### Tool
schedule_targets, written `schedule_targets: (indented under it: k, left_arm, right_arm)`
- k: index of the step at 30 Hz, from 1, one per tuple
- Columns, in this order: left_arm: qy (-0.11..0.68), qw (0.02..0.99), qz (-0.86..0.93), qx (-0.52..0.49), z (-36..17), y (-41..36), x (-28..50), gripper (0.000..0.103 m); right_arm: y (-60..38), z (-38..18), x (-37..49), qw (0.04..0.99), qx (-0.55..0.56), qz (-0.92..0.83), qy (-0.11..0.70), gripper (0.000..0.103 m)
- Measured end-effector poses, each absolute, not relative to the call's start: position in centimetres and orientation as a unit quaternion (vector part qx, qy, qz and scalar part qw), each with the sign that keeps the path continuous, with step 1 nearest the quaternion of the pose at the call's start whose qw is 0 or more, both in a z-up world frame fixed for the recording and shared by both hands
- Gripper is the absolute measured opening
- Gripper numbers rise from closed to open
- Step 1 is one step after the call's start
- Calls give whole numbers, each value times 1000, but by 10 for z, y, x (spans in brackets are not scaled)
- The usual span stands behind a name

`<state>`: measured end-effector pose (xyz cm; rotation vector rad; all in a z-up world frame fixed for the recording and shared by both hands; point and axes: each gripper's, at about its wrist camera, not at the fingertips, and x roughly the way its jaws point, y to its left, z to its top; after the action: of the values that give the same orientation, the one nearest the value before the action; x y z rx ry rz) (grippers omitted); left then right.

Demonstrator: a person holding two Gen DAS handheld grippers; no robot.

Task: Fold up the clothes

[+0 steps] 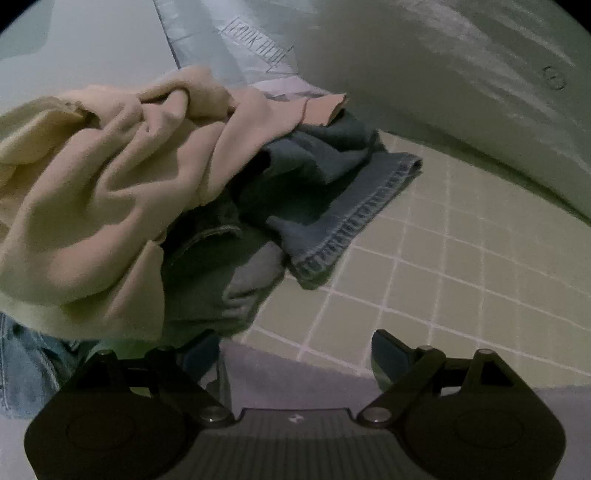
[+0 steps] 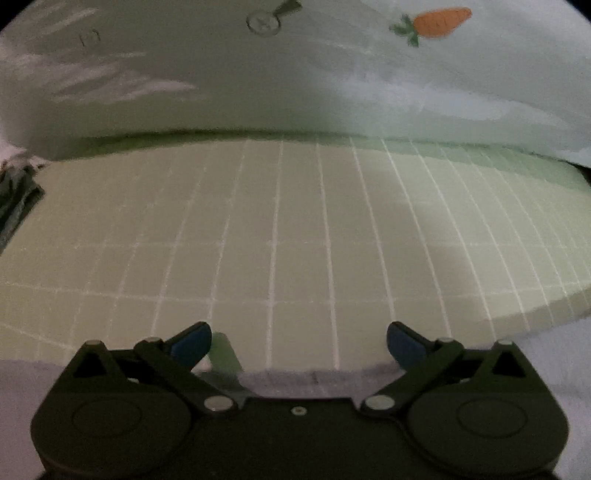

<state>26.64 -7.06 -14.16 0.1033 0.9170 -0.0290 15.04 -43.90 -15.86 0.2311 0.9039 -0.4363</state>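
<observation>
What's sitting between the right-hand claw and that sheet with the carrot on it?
Nothing: in the right wrist view, only bare green checked bedding stretches from the open right gripper to the carrot-print sheet.

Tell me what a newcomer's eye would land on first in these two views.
In the left wrist view, a crumpled heap of clothes dominates: a beige soft garment draped over a dark blue denim piece with a stitched hem, lying on the pale green grid-checked sheet. In the right wrist view, an orange carrot print stands out on the pale bedding at the top right. Both the left gripper and the right gripper are open and hold nothing.
</observation>
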Motion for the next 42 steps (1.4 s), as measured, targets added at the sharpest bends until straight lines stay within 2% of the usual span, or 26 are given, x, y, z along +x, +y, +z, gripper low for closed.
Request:
schedule_targets:
  k: [7, 19, 35, 42]
  left_arm:
    - [451, 890, -50, 49, -133, -80, 219, 90]
    - [442, 883, -142, 66, -104, -146, 112, 91]
    - [434, 890, -132, 53, -82, -251, -8, 92]
    - [424, 898, -97, 61, -71, -289, -42, 93]
  right_arm:
    - [-445, -143, 108, 872, 128, -227, 415, 103]
    - [-482, -125, -40, 858, 202, -290, 372, 103]
    - [-643, -119, -188, 818, 261, -391, 332, 103]
    - [-736, -137, -214, 786, 292, -438, 323, 103]
